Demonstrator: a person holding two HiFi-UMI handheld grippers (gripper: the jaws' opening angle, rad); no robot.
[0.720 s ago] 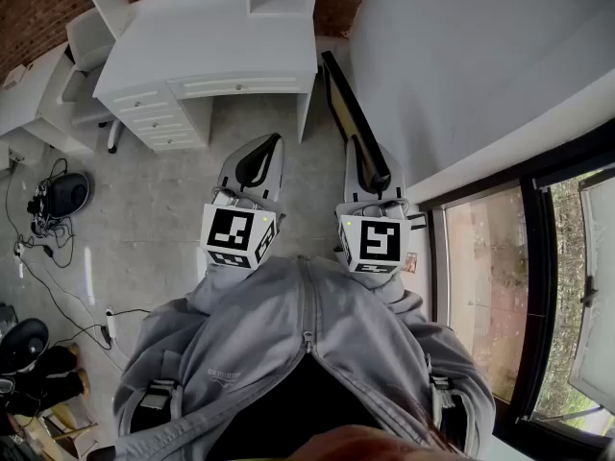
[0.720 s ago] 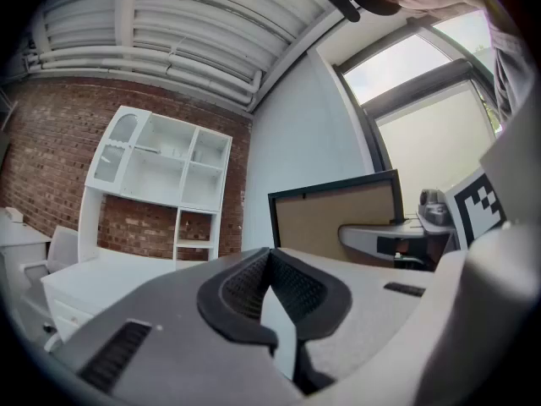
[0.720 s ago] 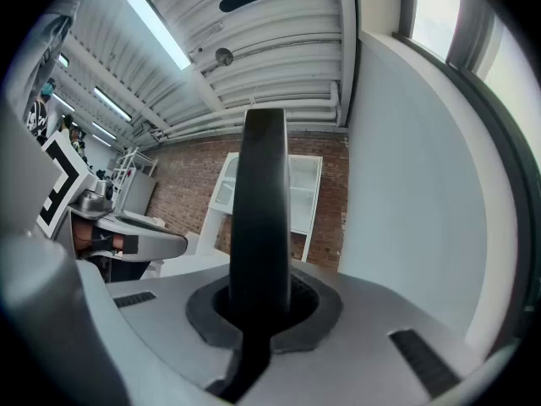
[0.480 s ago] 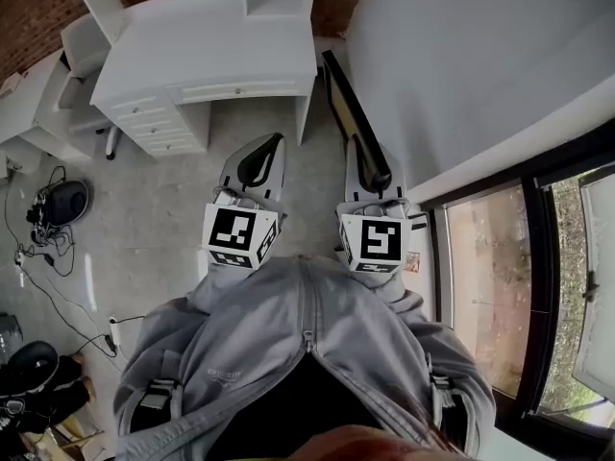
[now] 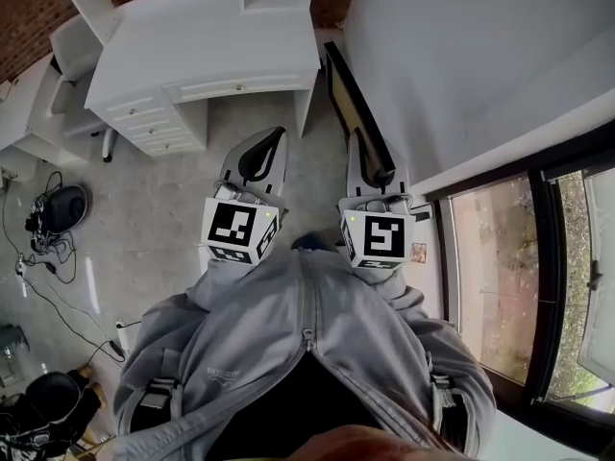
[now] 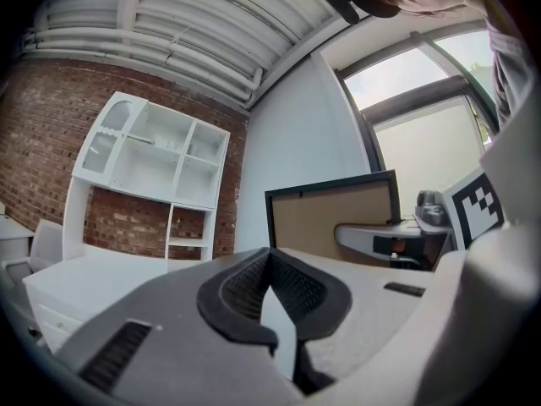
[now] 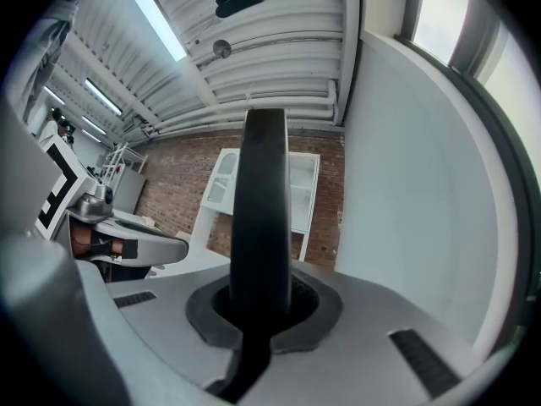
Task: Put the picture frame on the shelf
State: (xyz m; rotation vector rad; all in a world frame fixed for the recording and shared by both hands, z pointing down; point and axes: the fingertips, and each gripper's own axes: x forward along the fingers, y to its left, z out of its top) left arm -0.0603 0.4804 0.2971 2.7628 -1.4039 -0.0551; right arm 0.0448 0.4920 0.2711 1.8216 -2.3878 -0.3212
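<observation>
- The bench [image 5: 211,36] is shifted slightly down and to the left in the head view.
- The black round object [image 5: 48,397] on the floor is shifted lower.
- A dark blue shape [image 5: 312,242] is now exposed between the marker cubes.
- The picture frame [image 5: 351,104] is shown reaching slightly higher.

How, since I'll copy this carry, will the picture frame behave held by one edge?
Probably stiff: the picture frame juts straight from the right tool without sagging. Likely apt to twist, gripped at one thin edge.
</observation>
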